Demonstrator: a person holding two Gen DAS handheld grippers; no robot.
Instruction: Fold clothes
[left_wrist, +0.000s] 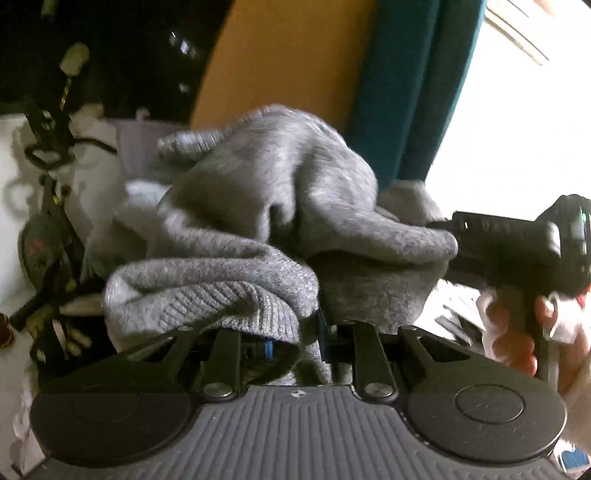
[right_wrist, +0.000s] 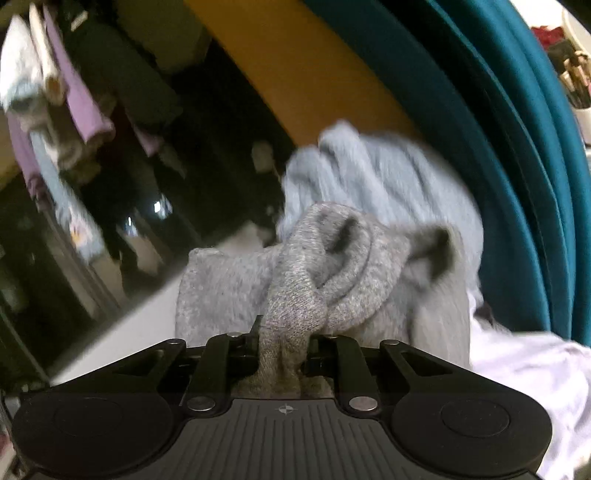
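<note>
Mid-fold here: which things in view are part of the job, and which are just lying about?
In the job:
- grey knit garment
- left gripper, shut on its ribbed edge
- right gripper, shut on a bunched fold

Lying about:
- teal curtain
- hanging lilac clothes
- black cables and straps
- white cloth

Left wrist cam sits just behind its gripper, facing fwd, slightly down, v. close on the crumpled grey knitted garment (left_wrist: 266, 206). Right gripper (left_wrist: 443, 227) enters at 3 o'clock. Right wrist cam: same setup, garment (right_wrist: 295, 280) close at centre. Both share garment, mustard-yellow wall panel (left_wrist: 295, 51) at 12, teal curtain (right_wrist: 498, 147) at 1–2.
</note>
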